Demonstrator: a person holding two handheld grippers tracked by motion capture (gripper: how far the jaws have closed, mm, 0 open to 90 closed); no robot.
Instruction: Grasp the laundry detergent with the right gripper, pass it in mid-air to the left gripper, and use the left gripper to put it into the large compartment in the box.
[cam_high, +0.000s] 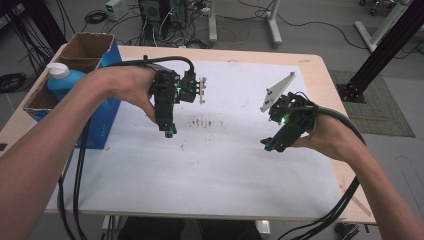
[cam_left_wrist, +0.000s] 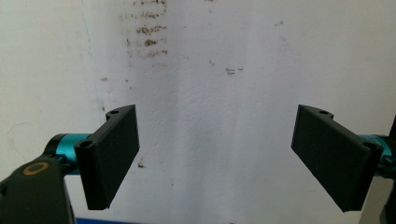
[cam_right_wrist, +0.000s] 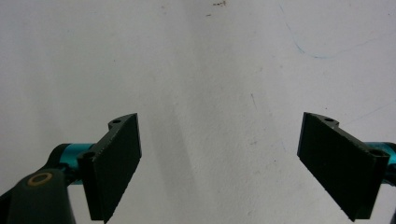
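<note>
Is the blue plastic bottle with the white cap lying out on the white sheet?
No, the blue plastic bottle with the white cap stands inside the open cardboard box at the table's left edge.

Lab: floor cables, rig frames

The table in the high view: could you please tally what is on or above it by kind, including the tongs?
Tongs: 2, the left tongs and the right tongs, both open and holding nothing
Cardboard box: 1
Blue bottle with a white cap, standing in the box: 1
White sheet covering the tabletop: 1
Total: 5
</note>
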